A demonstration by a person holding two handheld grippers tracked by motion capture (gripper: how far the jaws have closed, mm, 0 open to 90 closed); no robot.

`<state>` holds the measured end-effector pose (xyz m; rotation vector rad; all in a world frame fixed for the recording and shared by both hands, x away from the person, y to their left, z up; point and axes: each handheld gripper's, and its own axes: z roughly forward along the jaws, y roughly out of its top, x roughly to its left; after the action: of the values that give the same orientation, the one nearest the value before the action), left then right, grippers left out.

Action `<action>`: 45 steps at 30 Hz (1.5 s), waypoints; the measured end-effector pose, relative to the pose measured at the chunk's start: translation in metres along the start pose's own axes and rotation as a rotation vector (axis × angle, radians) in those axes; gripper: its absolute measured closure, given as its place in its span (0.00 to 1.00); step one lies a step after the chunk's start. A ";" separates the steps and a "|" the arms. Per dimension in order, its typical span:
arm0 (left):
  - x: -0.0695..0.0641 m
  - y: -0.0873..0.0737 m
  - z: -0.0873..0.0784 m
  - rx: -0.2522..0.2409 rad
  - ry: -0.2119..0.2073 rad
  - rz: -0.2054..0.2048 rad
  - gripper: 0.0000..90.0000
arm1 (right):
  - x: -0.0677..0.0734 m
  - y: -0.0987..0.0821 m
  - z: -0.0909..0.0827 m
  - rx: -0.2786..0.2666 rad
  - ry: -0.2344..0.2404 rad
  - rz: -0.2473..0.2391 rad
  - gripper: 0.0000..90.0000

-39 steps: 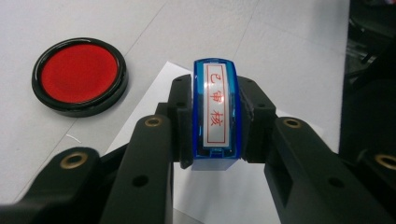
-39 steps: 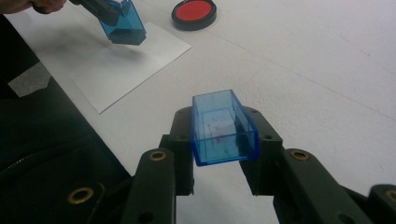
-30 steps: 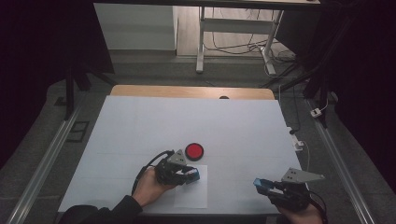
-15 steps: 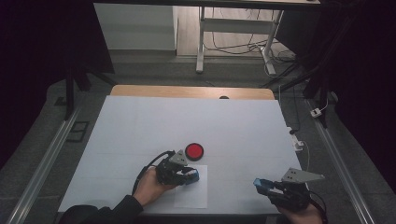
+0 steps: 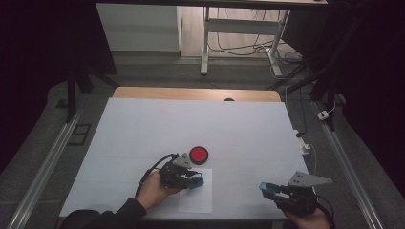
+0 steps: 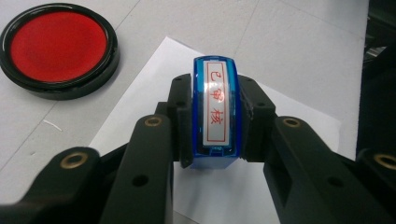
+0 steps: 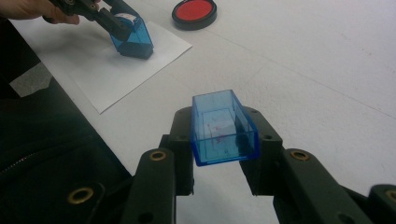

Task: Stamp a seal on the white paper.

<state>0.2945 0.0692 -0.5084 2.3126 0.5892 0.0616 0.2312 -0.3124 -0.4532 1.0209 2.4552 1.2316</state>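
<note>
Blue stamp (image 6: 215,112), white label framed in red, red characters 已审核

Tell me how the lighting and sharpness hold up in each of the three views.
High view: table evenly lit, surroundings nearly black, slightly soft overall. Left gripper view: stamp sharp, with pale glare on its label and on the ink pad; near jaws blurred. Right gripper view: blue cap crisp, sleeve at left lost in shadow.
</note>
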 end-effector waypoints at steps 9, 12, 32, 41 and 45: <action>-0.012 0.001 0.001 0.020 0.070 0.061 0.78 | 0.000 0.000 0.000 0.002 -0.002 0.000 0.76; -0.016 0.002 0.001 0.027 0.092 0.081 0.78 | 0.000 0.000 0.000 0.003 -0.002 0.000 0.76; -0.005 0.001 0.001 0.018 0.029 0.027 0.78 | 0.000 0.000 0.001 0.005 0.002 -0.003 0.76; 0.005 0.000 0.001 0.007 -0.032 -0.025 0.78 | 0.000 0.000 0.001 0.007 0.000 -0.004 0.76; 0.004 0.000 0.001 0.012 -0.021 -0.013 0.78 | 0.000 0.000 0.000 0.011 -0.003 -0.005 0.76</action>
<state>0.2980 0.0699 -0.5094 2.3178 0.5960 0.0278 0.2313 -0.3119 -0.4532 1.0173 2.4636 1.2161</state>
